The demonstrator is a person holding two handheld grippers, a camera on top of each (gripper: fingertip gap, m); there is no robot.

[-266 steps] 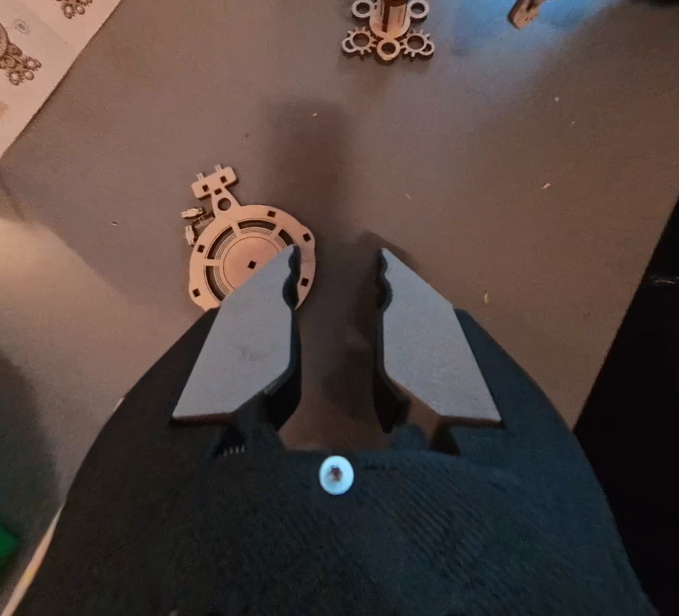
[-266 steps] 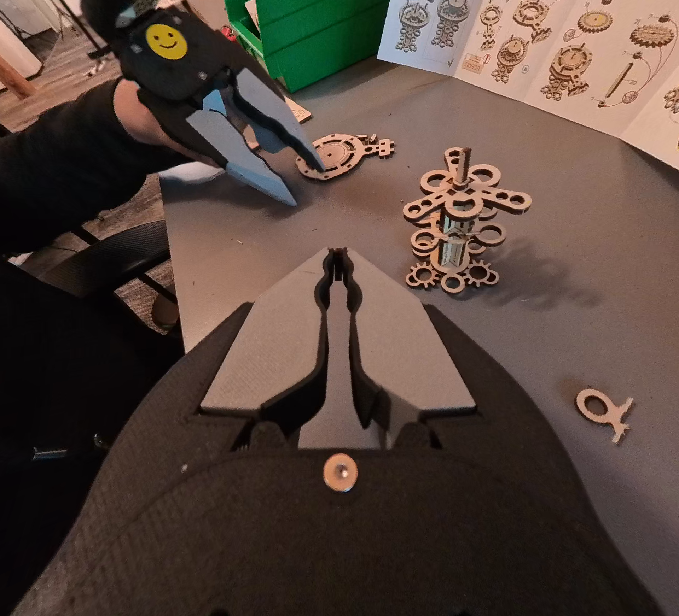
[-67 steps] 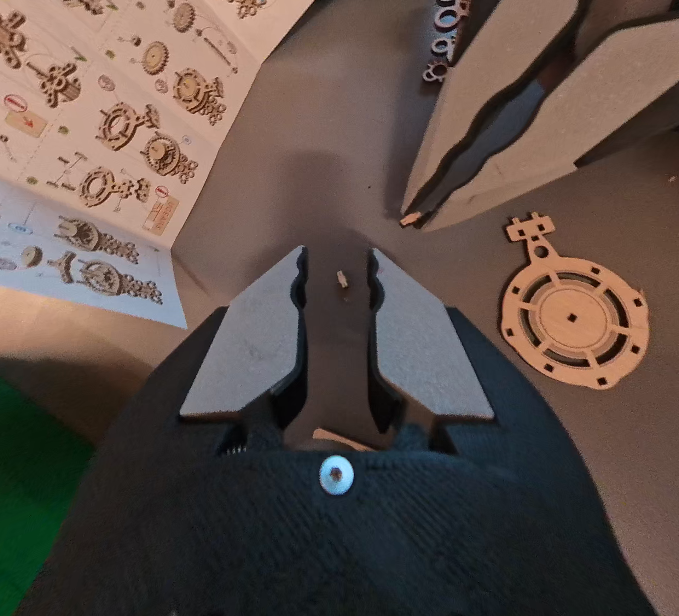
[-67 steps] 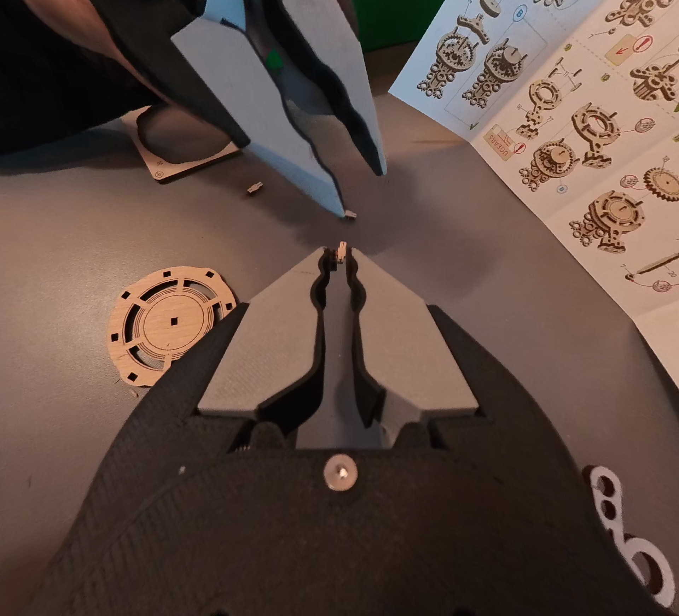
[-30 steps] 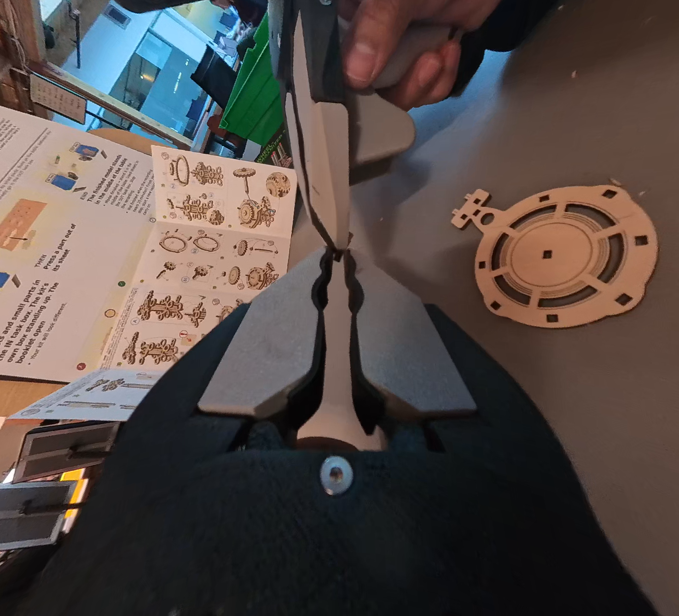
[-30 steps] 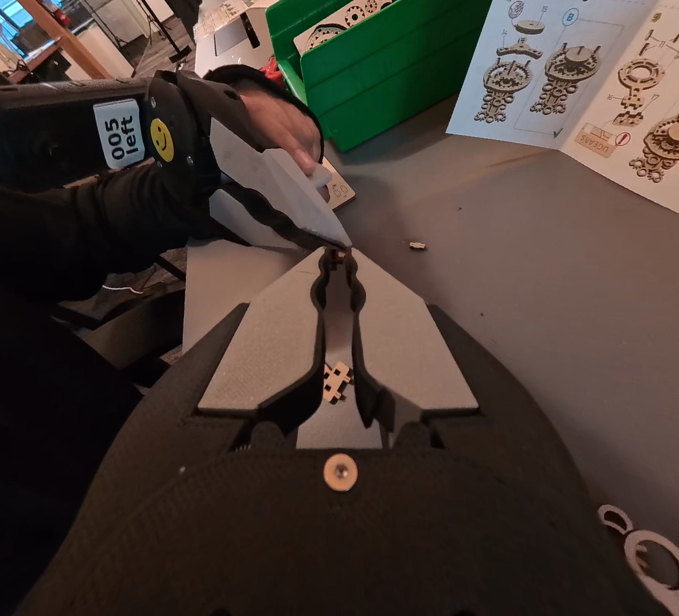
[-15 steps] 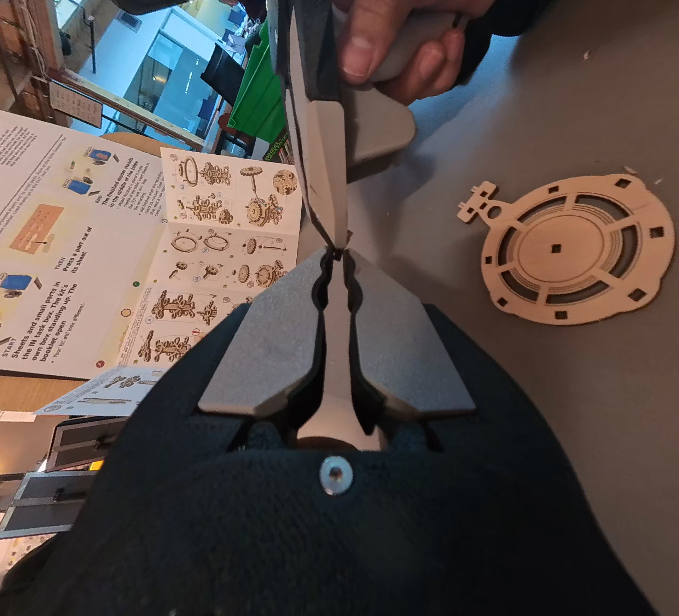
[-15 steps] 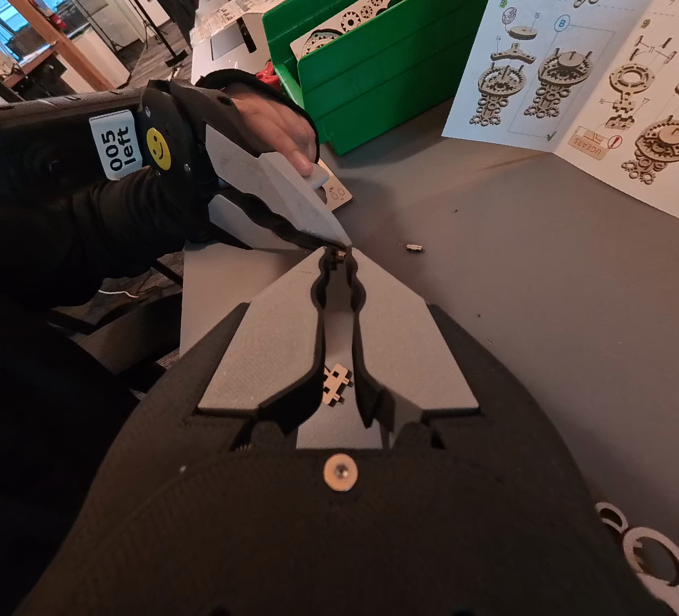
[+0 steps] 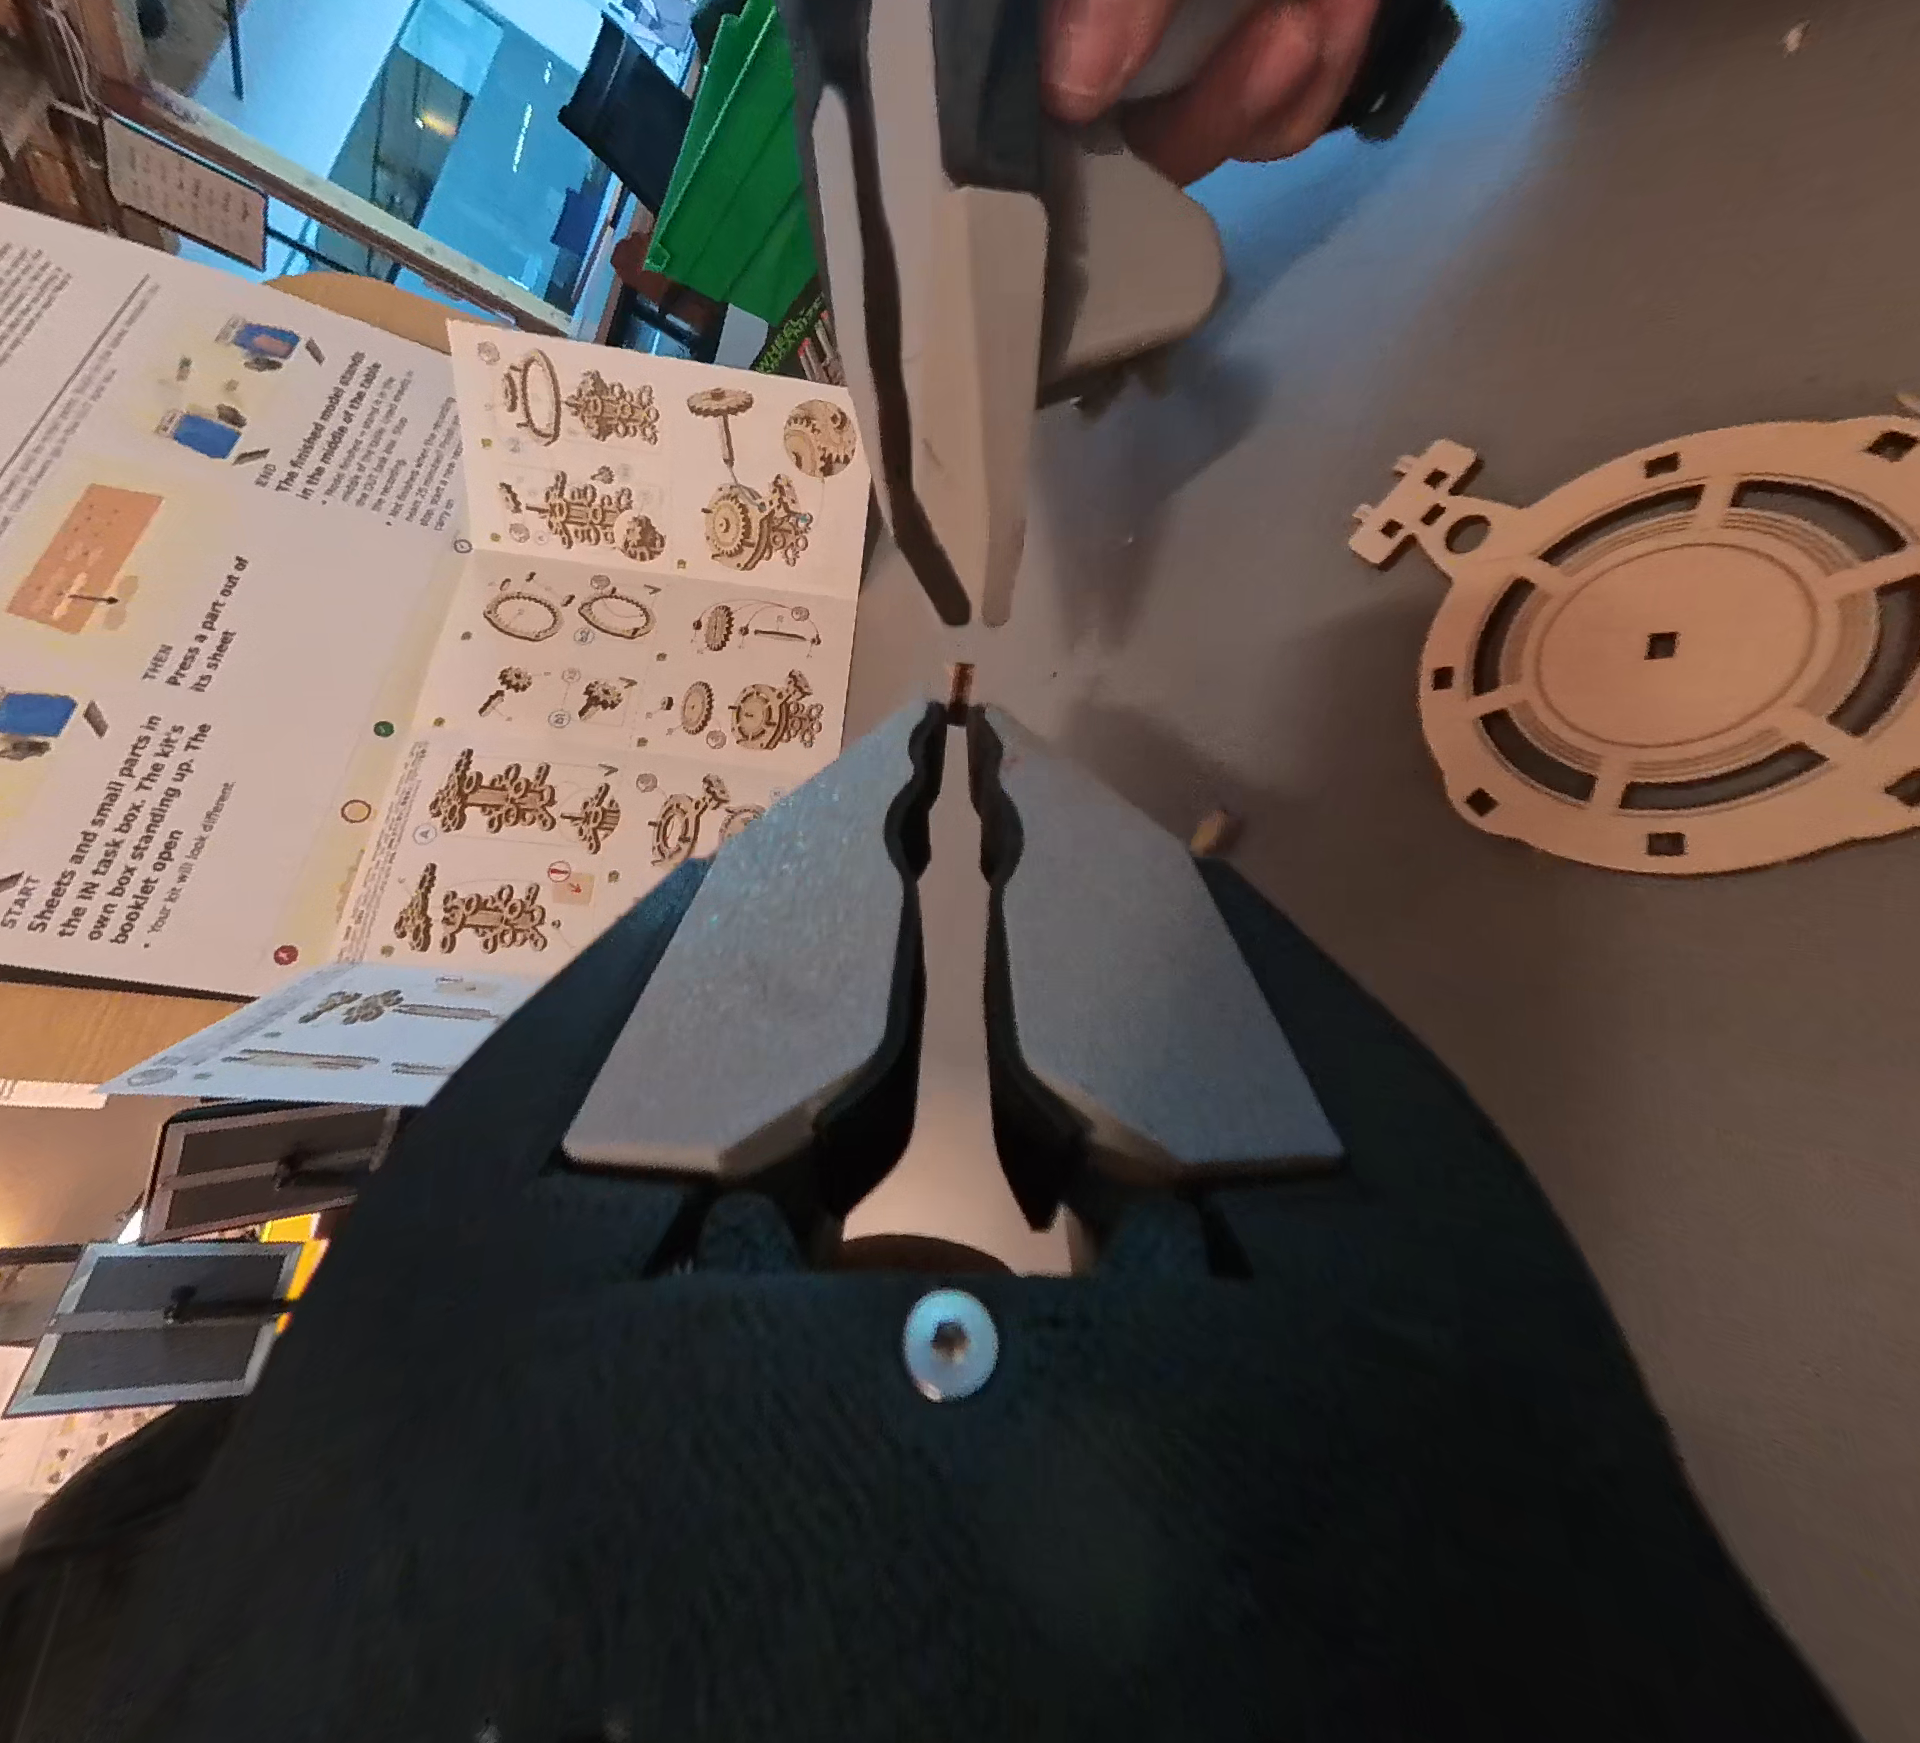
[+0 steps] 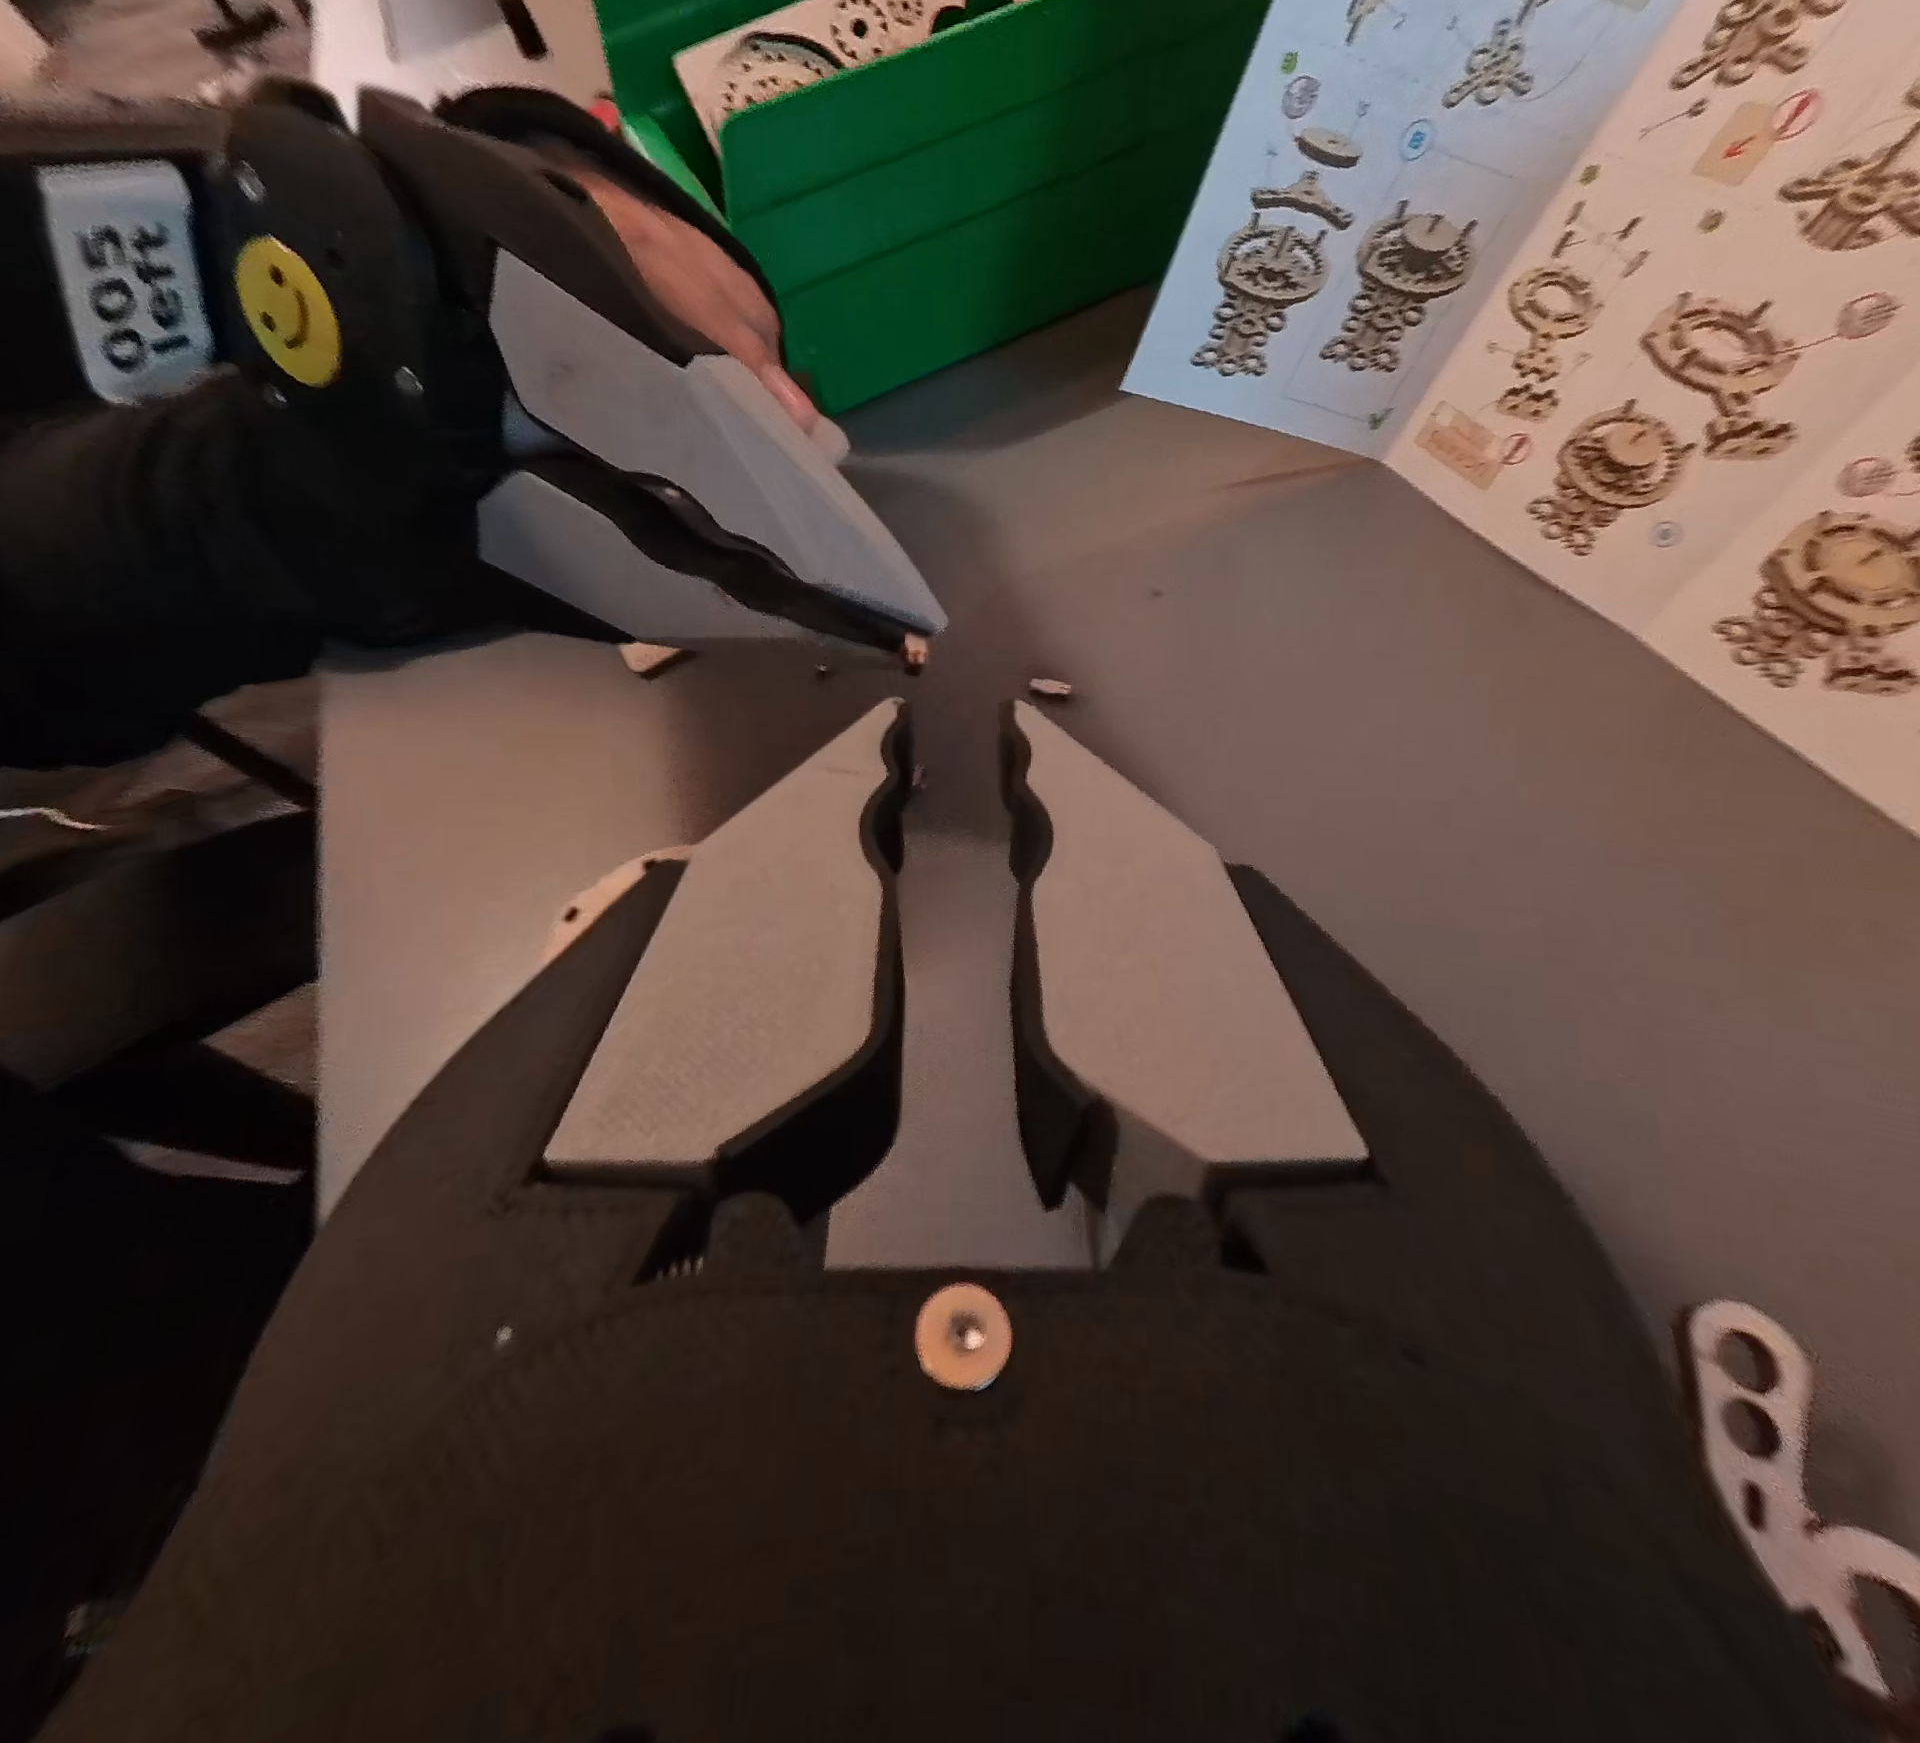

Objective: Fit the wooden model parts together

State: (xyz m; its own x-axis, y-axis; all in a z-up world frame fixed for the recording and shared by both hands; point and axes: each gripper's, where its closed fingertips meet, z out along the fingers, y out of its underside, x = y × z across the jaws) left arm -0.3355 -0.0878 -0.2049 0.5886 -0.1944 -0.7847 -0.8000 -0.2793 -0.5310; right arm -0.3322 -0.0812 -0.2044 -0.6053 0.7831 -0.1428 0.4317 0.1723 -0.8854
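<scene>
My left gripper (image 9: pixel 954 719) is shut on a tiny wooden peg (image 9: pixel 960 683) that sticks out past its tips; it also shows in the right wrist view (image 10: pixel 914 642), peg (image 10: pixel 914 651) at its tip. My right gripper (image 10: pixel 954 714) is open and empty, just in front of the left gripper's tip; in the left wrist view (image 9: pixel 975 628) it hangs a little above the peg, apart from it. A round wooden disc part (image 9: pixel 1673 685) with a tabbed neck lies flat on the grey table (image 9: pixel 1558 1070) to the right.
An unfolded instruction sheet (image 9: pixel 644 571) stands at the back, also in the right wrist view (image 10: pixel 1662 239). A green box (image 10: pixel 935 166) holds wooden sheets. Small loose pegs (image 9: pixel 1210 829) (image 10: pixel 1049 686) lie on the table. A white ringed model piece (image 10: pixel 1766 1444) sits at lower right.
My right gripper has opened, let go of the peg and drawn back a little. The peg now stays in my shut left gripper.
</scene>
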